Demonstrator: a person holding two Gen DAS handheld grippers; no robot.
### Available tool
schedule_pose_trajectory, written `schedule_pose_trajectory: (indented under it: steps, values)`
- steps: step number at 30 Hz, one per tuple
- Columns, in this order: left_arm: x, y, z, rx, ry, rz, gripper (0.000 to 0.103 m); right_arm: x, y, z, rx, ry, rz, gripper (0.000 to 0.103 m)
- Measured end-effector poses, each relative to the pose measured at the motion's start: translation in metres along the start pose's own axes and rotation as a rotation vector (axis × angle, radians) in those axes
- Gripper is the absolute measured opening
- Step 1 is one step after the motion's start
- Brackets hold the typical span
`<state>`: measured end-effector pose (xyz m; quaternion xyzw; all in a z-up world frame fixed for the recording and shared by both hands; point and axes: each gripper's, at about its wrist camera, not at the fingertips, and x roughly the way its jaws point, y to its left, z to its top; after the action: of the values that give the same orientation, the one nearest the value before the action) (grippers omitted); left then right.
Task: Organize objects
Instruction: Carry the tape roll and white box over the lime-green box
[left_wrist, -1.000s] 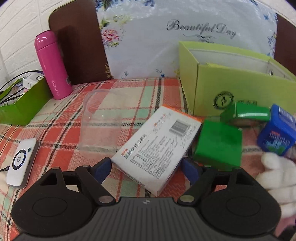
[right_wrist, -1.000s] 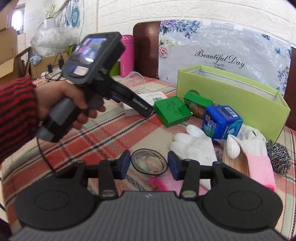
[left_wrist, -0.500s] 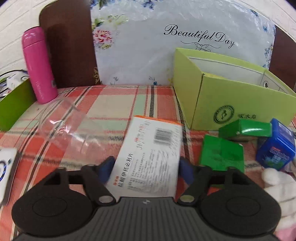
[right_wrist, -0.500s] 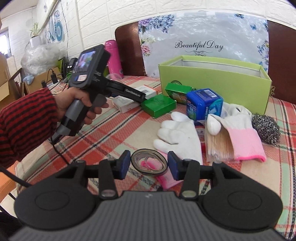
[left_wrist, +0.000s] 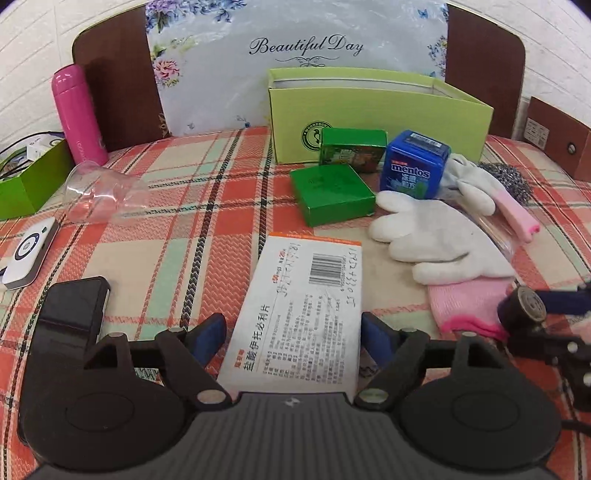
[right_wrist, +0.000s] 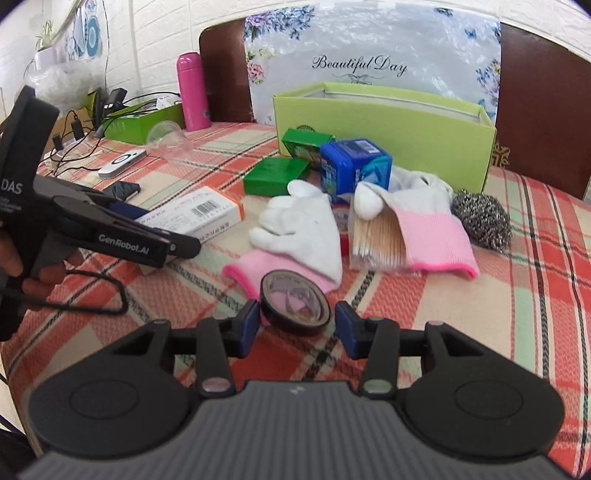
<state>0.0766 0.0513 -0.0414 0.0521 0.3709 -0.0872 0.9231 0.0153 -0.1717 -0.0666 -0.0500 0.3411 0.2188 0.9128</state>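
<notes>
My left gripper (left_wrist: 293, 338) is shut on a white and orange medicine box (left_wrist: 303, 314), which also shows in the right wrist view (right_wrist: 199, 214). My right gripper (right_wrist: 295, 325) is shut on a black tape roll (right_wrist: 294, 307), low over the tablecloth. An open lime-green box (left_wrist: 373, 110) stands at the back; it also shows in the right wrist view (right_wrist: 384, 129). In front of it lie two green boxes (left_wrist: 334, 194), a blue Mentos tub (left_wrist: 413, 166), white and pink gloves (left_wrist: 439, 236), a toothpick pack (right_wrist: 376, 240) and a steel scourer (right_wrist: 480, 221).
A clear plastic cup (left_wrist: 99, 195) lies on its side at the left. A pink flask (left_wrist: 79, 114), a green tray with cables (left_wrist: 29, 177), a white device (left_wrist: 27, 254) and a black phone (left_wrist: 74, 306) are on the left side. A chair back stands behind.
My left gripper has pulled back and turned right with the medicine box, now held lengthwise. My right gripper has shifted closer to the gloves with the tape roll in it.
</notes>
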Motion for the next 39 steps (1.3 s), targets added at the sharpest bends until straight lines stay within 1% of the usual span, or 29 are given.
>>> schedule_pose_trajectory:
  steps: [3, 7, 9, 10, 11, 12, 17, 21, 24, 31, 35, 39]
  values:
    - [0.003, 0.004, 0.007, -0.017, -0.001, -0.022, 0.08, -0.002, 0.0, -0.002, 0.001, -0.009, 0.0, 0.044]
    - [0.005, 0.0, 0.01, 0.012, -0.005, 0.015, 0.08, -0.001, 0.0, -0.001, 0.002, -0.021, -0.003, 0.044]
    - [0.008, 0.0, 0.009, 0.008, 0.005, 0.019, 0.08, 0.001, 0.0, -0.001, 0.005, -0.021, 0.0, 0.044]
    - [0.009, 0.001, 0.008, -0.001, 0.005, 0.013, 0.08, 0.002, 0.0, -0.001, 0.002, -0.017, 0.003, 0.044]
    - [0.009, 0.003, 0.008, -0.013, 0.001, -0.001, 0.075, 0.002, 0.001, -0.001, 0.0, -0.01, 0.008, 0.041]
    - [0.009, 0.004, 0.008, -0.03, -0.001, -0.022, 0.071, 0.002, 0.001, -0.001, 0.001, -0.008, 0.01, 0.04]
    - [0.002, 0.004, 0.01, -0.044, -0.014, -0.032, 0.07, -0.002, -0.002, 0.0, 0.021, -0.011, 0.021, 0.039]
    - [-0.013, 0.006, 0.022, -0.066, -0.069, -0.063, 0.07, -0.015, -0.011, 0.008, 0.073, -0.06, 0.052, 0.039]
    - [-0.024, 0.004, 0.04, -0.076, -0.131, -0.092, 0.07, -0.023, -0.022, 0.022, 0.113, -0.123, 0.044, 0.039]
    - [-0.035, -0.006, 0.102, -0.082, -0.282, -0.138, 0.07, -0.025, -0.049, 0.068, 0.106, -0.248, -0.039, 0.039]
    - [-0.025, -0.017, 0.142, -0.057, -0.327, -0.14, 0.07, -0.017, -0.066, 0.095, 0.084, -0.3, -0.117, 0.039]
    - [-0.001, -0.023, 0.18, -0.1, -0.328, -0.172, 0.07, 0.0, -0.093, 0.125, 0.12, -0.329, -0.183, 0.039]
